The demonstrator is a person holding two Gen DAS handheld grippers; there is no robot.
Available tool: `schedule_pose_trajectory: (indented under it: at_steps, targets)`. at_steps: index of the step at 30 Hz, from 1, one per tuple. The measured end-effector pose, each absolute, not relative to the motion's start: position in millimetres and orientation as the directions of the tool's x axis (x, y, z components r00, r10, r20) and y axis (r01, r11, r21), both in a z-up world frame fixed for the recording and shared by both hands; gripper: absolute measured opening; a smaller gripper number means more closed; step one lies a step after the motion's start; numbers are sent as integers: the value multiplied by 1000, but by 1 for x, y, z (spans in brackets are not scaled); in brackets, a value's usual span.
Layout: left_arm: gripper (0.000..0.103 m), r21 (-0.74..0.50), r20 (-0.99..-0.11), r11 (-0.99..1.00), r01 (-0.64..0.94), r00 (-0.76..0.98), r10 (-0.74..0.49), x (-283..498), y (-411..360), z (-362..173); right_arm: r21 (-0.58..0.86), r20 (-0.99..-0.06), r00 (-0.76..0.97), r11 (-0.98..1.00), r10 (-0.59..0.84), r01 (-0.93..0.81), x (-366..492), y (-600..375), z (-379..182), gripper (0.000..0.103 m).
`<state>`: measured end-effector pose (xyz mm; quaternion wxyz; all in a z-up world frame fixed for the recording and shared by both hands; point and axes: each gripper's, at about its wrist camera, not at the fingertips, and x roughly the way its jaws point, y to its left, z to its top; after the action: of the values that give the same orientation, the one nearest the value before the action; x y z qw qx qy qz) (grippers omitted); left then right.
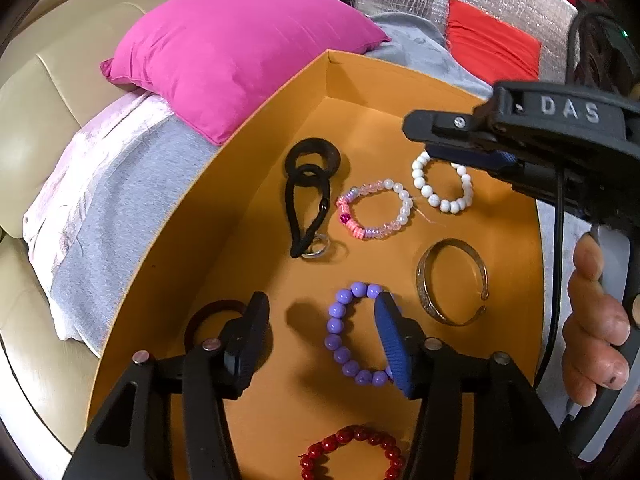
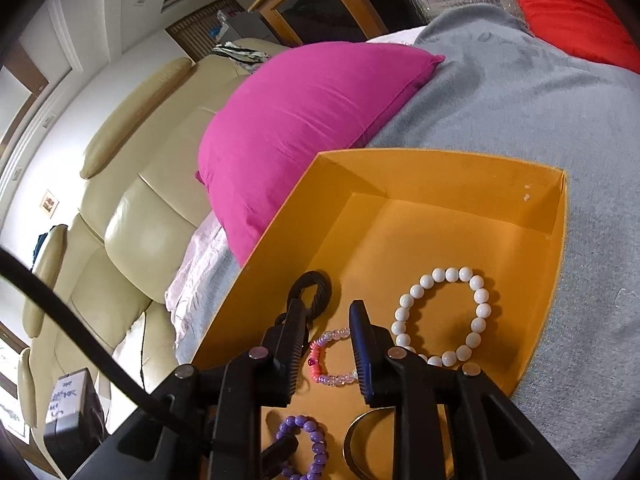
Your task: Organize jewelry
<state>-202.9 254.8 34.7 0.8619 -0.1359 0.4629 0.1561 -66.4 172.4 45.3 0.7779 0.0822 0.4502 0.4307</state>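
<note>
An orange box point(image 1: 256, 128) holds the jewelry. My left gripper point(image 1: 324, 340) is open low over its floor. Its right finger point(image 1: 394, 344) lies inside the loop of a purple bead bracelet point(image 1: 340, 332), and the pads do not press on the beads. My right gripper point(image 2: 326, 344) is open by a narrow gap above a pink and clear bead bracelet point(image 2: 320, 364), which rests on the floor. In the left wrist view the right gripper point(image 1: 440, 142) hangs over a white bead bracelet point(image 1: 424, 188). A metal bangle point(image 1: 424, 280) and a red bead bracelet point(image 1: 352, 440) also lie there.
Black hair ties point(image 1: 308, 184) with a small ring point(image 1: 318, 248) lie at the box's left, and a dark red hair tie point(image 1: 200, 316) is behind my left finger. The box sits on a grey blanket point(image 2: 520, 100) beside a pink cushion point(image 1: 240, 48). A hand point(image 1: 596, 320) holds the right gripper.
</note>
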Motion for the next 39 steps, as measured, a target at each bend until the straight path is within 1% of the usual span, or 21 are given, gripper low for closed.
schedule_pose_trajectory:
  at_steps: [2,4,6,9,13,17,19,21,27,30,32,33,34,35,36,39]
  targets:
    - [57,-79,-836,915,-396,526,155,-204,255,37,518,-623,225,610,749,-600,-67,170,47,25]
    - [62,-56,-833,916,-398,525,177,-204,254,40,511,-618,235,610,751,-606,-69,167,49,25]
    - [65,-41,-826,917,-397,530,193,-205,253,43,503,-614,244,609,751,-613,-72,162,52,25]
    - [65,-2,-814,913,-407,532,235,-210,248,53,472,-616,269,621,740,-626,-77,156,58,25]
    - [67,94,-791,896,-434,514,331,-214,243,64,422,-621,312,642,719,-640,-81,145,64,25]
    - [67,138,-766,873,-468,509,394,-223,244,74,377,-622,344,654,704,-656,-88,133,70,26]
    - [67,147,-754,859,-490,507,418,-227,246,79,352,-624,358,659,695,-665,-94,126,73,32]
    - [67,141,-741,845,-516,511,436,-233,249,87,328,-621,378,665,687,-671,-100,118,76,48]
    - [67,115,-702,811,-574,531,475,-253,251,111,231,-603,456,690,655,-686,-124,94,88,49]
    - [68,153,-676,780,-606,512,530,-261,247,121,202,-591,484,700,645,-685,-137,84,95,49]
    - [68,183,-654,760,-624,500,568,-267,244,129,184,-583,502,706,638,-684,-150,76,99,52]
    - [71,192,-644,753,-630,498,581,-271,243,133,178,-580,509,708,636,-683,-156,72,100,54]
    - [78,195,-635,748,-634,500,589,-274,242,137,169,-577,515,710,634,-684,-164,68,102,55]
    - [81,195,-623,741,-642,503,599,-279,241,142,163,-575,519,710,632,-685,-169,66,103,55]
    - [83,196,-609,733,-651,506,612,-283,239,147,153,-574,524,711,629,-686,-176,64,105,55]
    - [83,218,-573,721,-658,512,640,-294,232,160,130,-563,541,713,625,-689,-196,55,114,56]
